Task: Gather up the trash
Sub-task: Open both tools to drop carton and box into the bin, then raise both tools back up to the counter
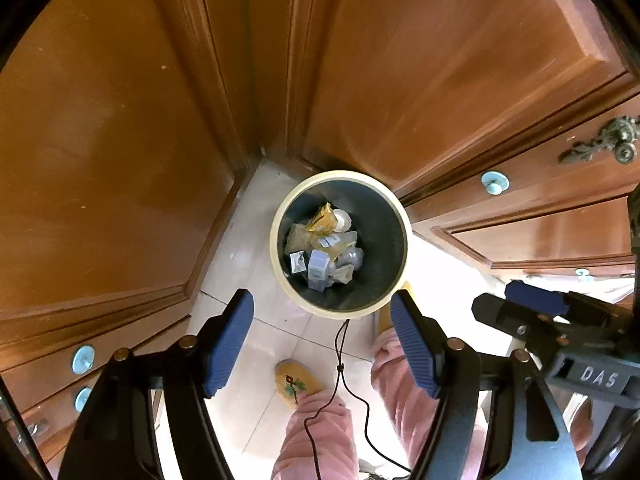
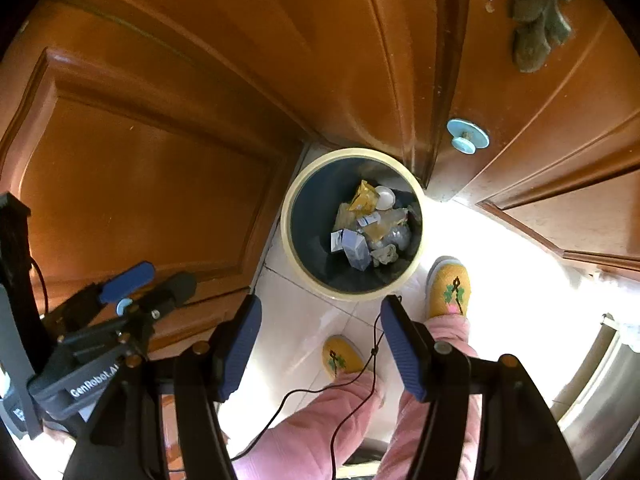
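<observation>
We held the left gripper (image 1: pixel 322 336) and right gripper (image 2: pixel 320 338) above the trash bin (image 1: pixel 402 236) in the floor corner, jaws apart and empty, with the trash (image 1: pixel 324 246) already inside, so collection appeared largely complete.

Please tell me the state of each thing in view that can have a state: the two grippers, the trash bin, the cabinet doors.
left gripper: open, holds nothing, above the floor.
right gripper: open, holds nothing.
trash bin: upright, no lid, partly filled with trash.
cabinet doors: shut.
yellow slippers: worn, standing on the tile floor beside the bin.
</observation>
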Motion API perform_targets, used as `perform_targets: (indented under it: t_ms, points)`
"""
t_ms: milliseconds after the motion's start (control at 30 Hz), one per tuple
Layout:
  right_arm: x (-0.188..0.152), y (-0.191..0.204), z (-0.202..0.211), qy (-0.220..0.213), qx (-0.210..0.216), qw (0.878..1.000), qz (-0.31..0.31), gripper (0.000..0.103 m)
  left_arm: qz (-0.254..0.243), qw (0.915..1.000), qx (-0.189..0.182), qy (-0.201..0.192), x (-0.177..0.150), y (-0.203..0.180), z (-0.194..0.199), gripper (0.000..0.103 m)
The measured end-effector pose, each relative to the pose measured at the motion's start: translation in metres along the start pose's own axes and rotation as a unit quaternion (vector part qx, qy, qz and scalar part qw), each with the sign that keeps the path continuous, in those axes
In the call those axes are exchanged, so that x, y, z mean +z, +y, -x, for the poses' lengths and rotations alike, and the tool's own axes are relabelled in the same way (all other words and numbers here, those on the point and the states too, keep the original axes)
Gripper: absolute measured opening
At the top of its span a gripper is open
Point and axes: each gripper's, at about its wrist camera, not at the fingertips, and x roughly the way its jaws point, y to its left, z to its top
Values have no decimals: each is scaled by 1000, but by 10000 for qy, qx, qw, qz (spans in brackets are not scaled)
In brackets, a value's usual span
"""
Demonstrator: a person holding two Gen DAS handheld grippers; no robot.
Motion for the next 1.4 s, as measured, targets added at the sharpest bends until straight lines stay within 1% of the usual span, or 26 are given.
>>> perform_targets:
  t_ms: [167,300,467,633,733,833,967,1067,1133,1233,1333,1400]
  points:
    - [-5,9,17,47,32,10000,66,62,-1,9999,-14,-112,1,-9,32,72]
    - [-8,22,48,-83,79,9997,199,62,-120,9993,-59,-348,5,-19,77,73]
    - [-11,42,105,-472,86,9980,407,62,-354,9965,6,-763,14,-33,145,74]
    - [-12,61,171,-975,77,9935,583,62,-502,9907,60,-1266,29,-48,221,76]
    - [-16,75,216,-1381,40,9875,765,62,-606,9845,63,-1643,38,-58,269,80]
    - [-20,86,257,-1770,-36,9802,891,62,-756,9766,-14,-2014,44,-68,312,82]
    - [-23,94,301,-2215,-105,9716,827,62,-1027,9651,11,-2409,50,-88,358,83]
    - [-26,96,334,-2522,-92,9650,717,62,-1213,9549,13,-2710,51,-100,386,87]
    - [-26,93,352,-2725,-58,9599,652,62,-1315,9475,149,-2912,52,-107,400,91]
    - [-30,91,375,-2912,-35,9550,562,62,-1442,9364,352,-3180,56,-116,419,92]
    - [-28,88,396,-3041,-86,9510,545,63,-1422,9299,461,-3361,69,-122,436,93]
    - [-27,82,411,-3107,-107,9489,542,63,-1337,9288,418,-3431,82,-125,445,93]
